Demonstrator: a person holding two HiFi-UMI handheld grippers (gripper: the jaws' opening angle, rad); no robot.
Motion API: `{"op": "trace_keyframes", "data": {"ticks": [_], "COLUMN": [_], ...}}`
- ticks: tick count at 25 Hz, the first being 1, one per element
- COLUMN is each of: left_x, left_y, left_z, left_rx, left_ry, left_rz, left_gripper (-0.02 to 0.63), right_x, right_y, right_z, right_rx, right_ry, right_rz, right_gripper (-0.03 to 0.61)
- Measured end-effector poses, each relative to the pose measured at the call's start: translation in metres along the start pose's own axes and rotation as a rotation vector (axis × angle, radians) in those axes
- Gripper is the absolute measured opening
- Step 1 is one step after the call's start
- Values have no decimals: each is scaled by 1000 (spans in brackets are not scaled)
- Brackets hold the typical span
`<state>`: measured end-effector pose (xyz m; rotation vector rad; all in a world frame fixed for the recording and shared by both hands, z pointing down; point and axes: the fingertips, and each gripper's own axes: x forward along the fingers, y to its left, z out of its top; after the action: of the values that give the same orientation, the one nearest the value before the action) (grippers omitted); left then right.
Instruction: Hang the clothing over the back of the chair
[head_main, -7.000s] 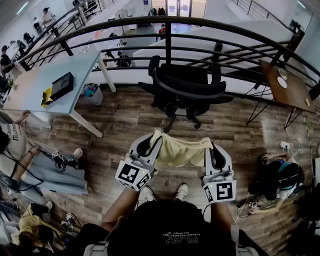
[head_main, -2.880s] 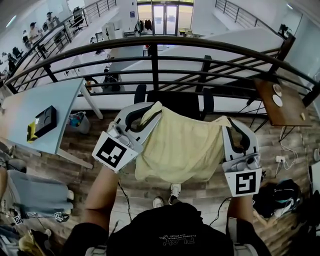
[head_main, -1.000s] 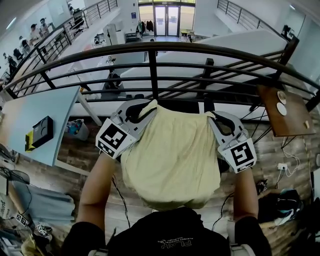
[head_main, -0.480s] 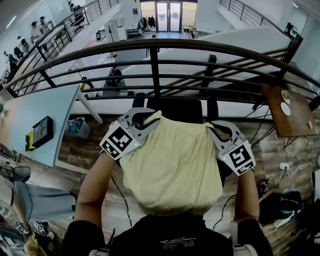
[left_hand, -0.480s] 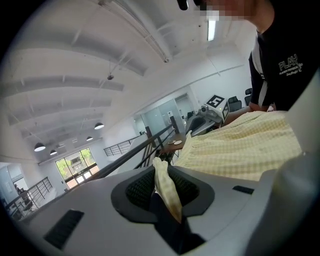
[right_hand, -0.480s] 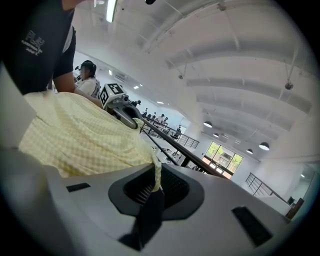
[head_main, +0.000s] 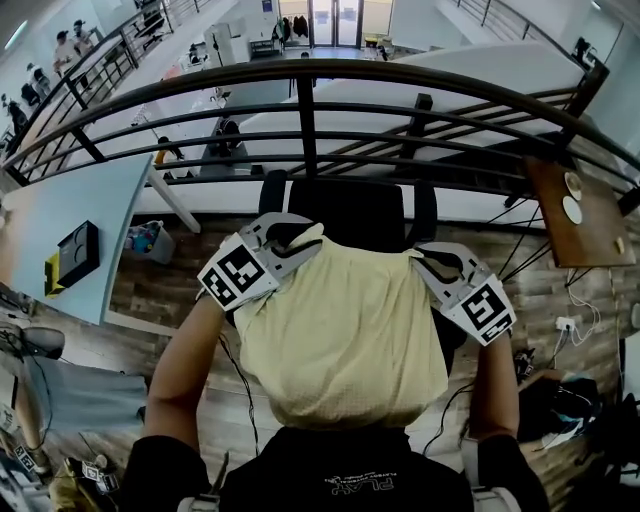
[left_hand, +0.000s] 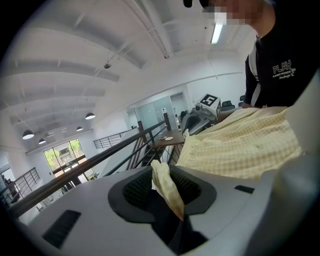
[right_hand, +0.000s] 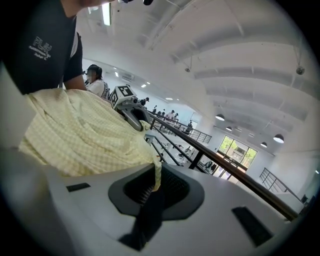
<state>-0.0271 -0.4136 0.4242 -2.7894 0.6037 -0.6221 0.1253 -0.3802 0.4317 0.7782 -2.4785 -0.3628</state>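
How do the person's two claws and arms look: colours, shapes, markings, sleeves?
The left claw and right claw have light grey, curved shells with black ribbed pads. Each carries a white cube with black square markers. The person wears a black short-sleeved shirt with pale lettering. The left claw's jaws are opening, garment between them.

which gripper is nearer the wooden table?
Right. The right gripper is just left of the wooden table; the left gripper, jaws opening with the shirt between them, is farther left.
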Motion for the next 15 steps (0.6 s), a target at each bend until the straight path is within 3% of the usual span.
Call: {"op": "trace_keyframes", "data": {"ticks": [3, 4, 5, 6, 15], "left_x": [3, 4, 5, 6, 4], "left_y": [-3, -3, -3, -2, 0], "left_z": [-9, -13, -17, -20, -21], "left_rx": [0, 4, 3, -4, -39], "left_ry": [27, 41, 52, 58, 55], "left_rz": [-6, -3, 2, 7, 24], "left_gripper": [155, 175, 182, 194, 201], "right_x": [2, 3, 4, 4, 0], "right_y": [7, 11, 14, 15, 7], "right_z": [-9, -13, -19, -23, -26], "right_rx": [16, 17, 20, 26, 42], "right_ry": [19, 32, 45, 53, 47], "right_rz": [42, 63, 81, 90, 50], "right_gripper": [45, 72, 154, 189, 186]}}
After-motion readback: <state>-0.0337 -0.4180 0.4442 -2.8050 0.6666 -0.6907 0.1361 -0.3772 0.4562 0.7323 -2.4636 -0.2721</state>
